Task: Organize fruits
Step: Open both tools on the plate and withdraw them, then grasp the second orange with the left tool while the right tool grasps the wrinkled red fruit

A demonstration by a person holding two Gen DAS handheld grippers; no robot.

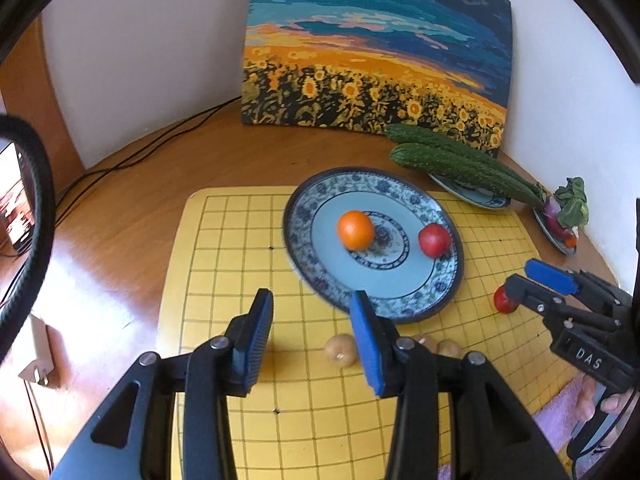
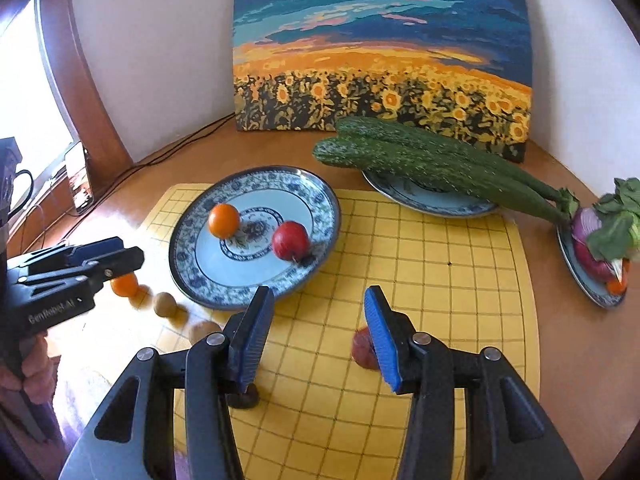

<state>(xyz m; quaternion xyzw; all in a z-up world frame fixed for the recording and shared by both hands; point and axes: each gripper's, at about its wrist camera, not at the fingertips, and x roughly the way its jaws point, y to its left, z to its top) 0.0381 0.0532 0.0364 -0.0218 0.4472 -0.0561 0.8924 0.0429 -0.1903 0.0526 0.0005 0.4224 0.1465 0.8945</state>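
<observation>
Left wrist view: left gripper [image 1: 312, 334] released, empty, orange [image 1: 355, 230] and apple [image 1: 434, 240] on plate [image 1: 448, 300] beyond fingertips; right gripper [image 2: 318, 330] likewise parted, empty.

Your two wrist cameras look steeply down along their fingers from close above the yellow grid mat [image 1: 240, 280], facing the painting [image 1: 376, 40]; both share the patterned plate [image 2: 320, 200].

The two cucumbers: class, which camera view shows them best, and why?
The right wrist view: the cucumbers lie large and whole across their small plate, stems included. The left wrist view shows the same pair smaller, further towards its right edge.
</observation>
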